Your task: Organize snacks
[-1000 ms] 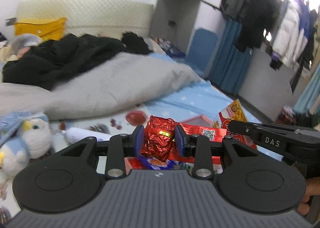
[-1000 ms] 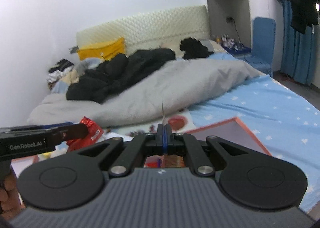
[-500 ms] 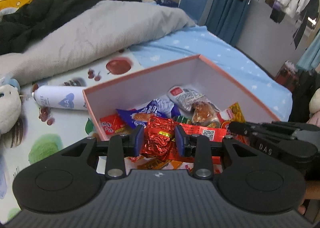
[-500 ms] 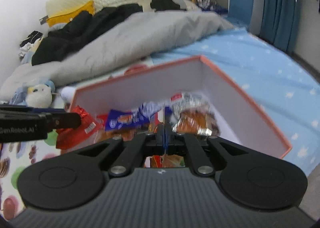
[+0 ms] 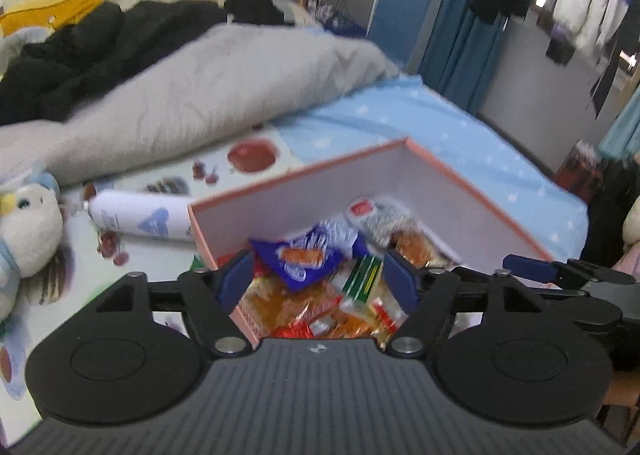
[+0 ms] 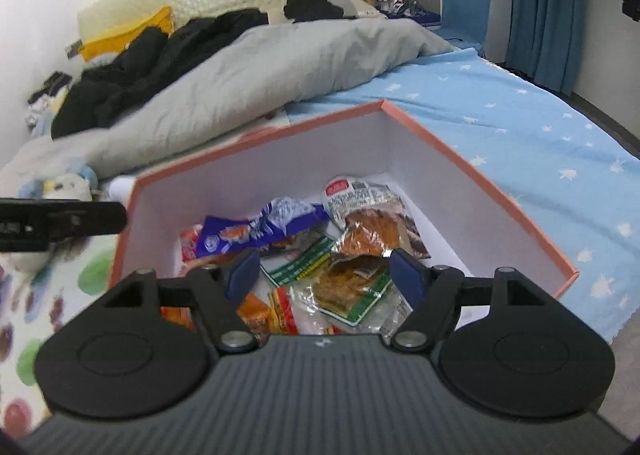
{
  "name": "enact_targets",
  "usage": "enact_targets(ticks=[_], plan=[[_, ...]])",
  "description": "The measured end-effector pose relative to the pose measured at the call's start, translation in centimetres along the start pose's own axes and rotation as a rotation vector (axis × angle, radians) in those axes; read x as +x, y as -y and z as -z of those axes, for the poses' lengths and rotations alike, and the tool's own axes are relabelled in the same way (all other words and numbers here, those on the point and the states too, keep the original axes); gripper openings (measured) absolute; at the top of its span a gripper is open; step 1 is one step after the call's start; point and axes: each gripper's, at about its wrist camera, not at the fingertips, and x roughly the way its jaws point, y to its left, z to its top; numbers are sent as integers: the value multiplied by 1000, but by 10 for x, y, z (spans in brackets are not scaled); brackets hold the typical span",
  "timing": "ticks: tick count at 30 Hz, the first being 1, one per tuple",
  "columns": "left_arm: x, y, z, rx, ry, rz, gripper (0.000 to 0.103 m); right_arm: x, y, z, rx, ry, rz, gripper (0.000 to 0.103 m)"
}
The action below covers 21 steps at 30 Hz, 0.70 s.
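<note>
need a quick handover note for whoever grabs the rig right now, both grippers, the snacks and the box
Left hand-held gripper: jaws opening, nothing between the pads, poised over the near left corner of the box.
Right hand-held gripper: jaws opening, nothing gripped, above the box's middle.
Snacks: a loose pile lies inside the box, including a blue packet, a clear bread packet and green-labelled packets.
Done: the snacks in view are in the box.
Left: no snack shows on the fruit-print mat; only a white bottle and a plush toy. Check beyond the frame.
</note>
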Motion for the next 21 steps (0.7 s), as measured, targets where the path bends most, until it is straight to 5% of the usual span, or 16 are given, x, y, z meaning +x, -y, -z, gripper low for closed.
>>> enact_targets(ticks=[11, 21], plan=[[-92, -4, -29, 1, 134, 13, 77, -99, -22, -51, 14, 231, -52, 73], [-156, 7, -21, 58, 231, 20, 77, -161, -37, -43, -14, 321, -76, 74]])
